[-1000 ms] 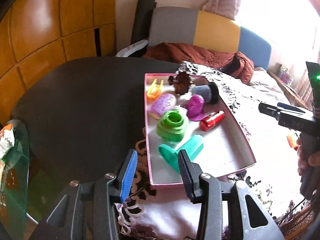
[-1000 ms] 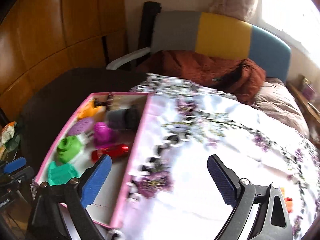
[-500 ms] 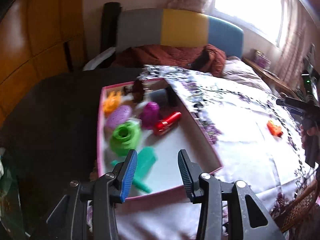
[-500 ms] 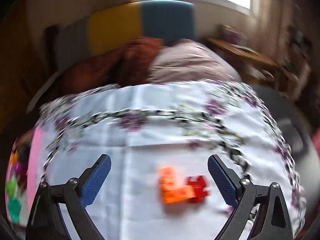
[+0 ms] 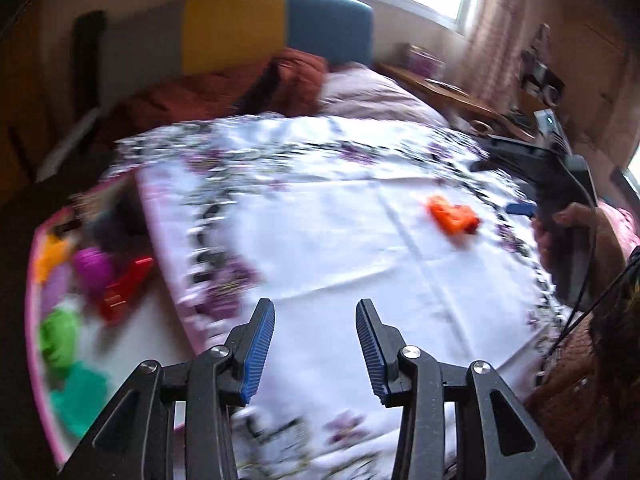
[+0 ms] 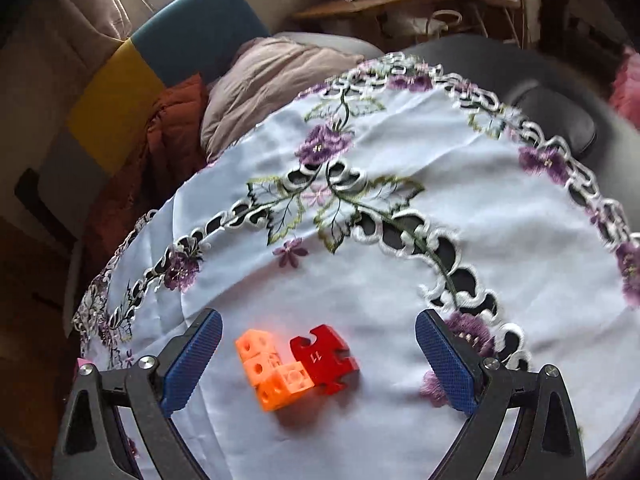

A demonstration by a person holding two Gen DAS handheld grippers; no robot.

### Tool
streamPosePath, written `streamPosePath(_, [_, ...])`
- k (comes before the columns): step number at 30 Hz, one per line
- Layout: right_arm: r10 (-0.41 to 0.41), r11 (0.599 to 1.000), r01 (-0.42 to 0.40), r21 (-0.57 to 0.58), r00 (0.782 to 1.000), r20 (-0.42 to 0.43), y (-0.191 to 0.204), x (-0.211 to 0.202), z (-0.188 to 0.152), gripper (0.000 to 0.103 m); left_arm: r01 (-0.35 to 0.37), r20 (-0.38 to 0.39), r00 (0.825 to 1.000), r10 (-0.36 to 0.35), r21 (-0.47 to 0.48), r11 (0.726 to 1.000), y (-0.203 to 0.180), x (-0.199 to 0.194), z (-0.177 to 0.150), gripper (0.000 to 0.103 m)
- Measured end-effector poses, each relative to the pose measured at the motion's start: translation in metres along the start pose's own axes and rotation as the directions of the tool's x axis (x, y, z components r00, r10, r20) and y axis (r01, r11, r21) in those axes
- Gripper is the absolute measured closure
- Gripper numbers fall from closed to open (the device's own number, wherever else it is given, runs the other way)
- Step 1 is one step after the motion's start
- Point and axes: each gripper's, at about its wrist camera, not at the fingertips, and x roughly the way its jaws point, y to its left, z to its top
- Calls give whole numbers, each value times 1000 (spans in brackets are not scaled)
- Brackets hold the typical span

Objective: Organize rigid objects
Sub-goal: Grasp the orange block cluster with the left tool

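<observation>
An orange block piece [image 6: 270, 372] and a red puzzle-shaped block [image 6: 325, 356] lie touching on the white embroidered cloth [image 6: 400, 280]. My right gripper [image 6: 318, 354] is wide open, its fingers on either side of them, just above the cloth. In the left wrist view the same orange and red pieces [image 5: 452, 216] lie at the right. My left gripper [image 5: 315, 344] is open and empty over the cloth. The pink tray [image 5: 34, 320], blurred, holds several coloured toys at the left.
The right gripper's body and the hand holding it [image 5: 560, 200] show at the right of the left wrist view. A sofa with a rust blanket [image 5: 200, 92] lies behind the table. A dark cushion [image 6: 560, 116] sits past the cloth's far edge.
Both views have swung right, away from the tray. My right gripper has come down around the orange and red blocks. My left gripper has moved from over the tray to over the cloth.
</observation>
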Motion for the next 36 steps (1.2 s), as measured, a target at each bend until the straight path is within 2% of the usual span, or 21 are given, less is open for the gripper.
streamPosePath(6, [1,998,-4,58,998,60,-14,-12,7,5,155,-63,986,-154,23,988,-50,48,31,60])
streamPosePath(10, [7,994,-17,111,996,86,-24,-17,13,5,259,-94,962,-258,-1,966,-78,81,55,56])
streamPosePath(17, [19,985,-36,166,994,108,-34,-20,16,5,353,-130,924,-360,-75,933,-115,134,84,53])
streamPosePath(21, [30,984,-47,169,994,102,-34,-19,17,5,355,-146,918,-368,-108,929,-126,158,87,52])
streamPosePath(24, [27,985,-45,166,994,104,-34,-19,17,5,334,-151,924,-350,-126,934,-133,174,90,50])
streamPosePath(26, [13,985,-32,167,993,114,-35,-20,17,5,332,-175,918,-356,-153,931,-133,185,89,51])
streamPosePath(28, [9,986,-29,163,992,123,-36,-21,18,5,326,-162,924,-347,-139,935,-133,184,89,59])
streamPosePath(30, [15,988,-32,152,993,117,-34,-20,18,5,330,-163,922,-350,-135,934,-131,182,88,63])
streamPosePath(36, [21,994,-28,103,998,66,-26,-9,14,5,251,-162,952,-260,-74,965,-99,154,73,63])
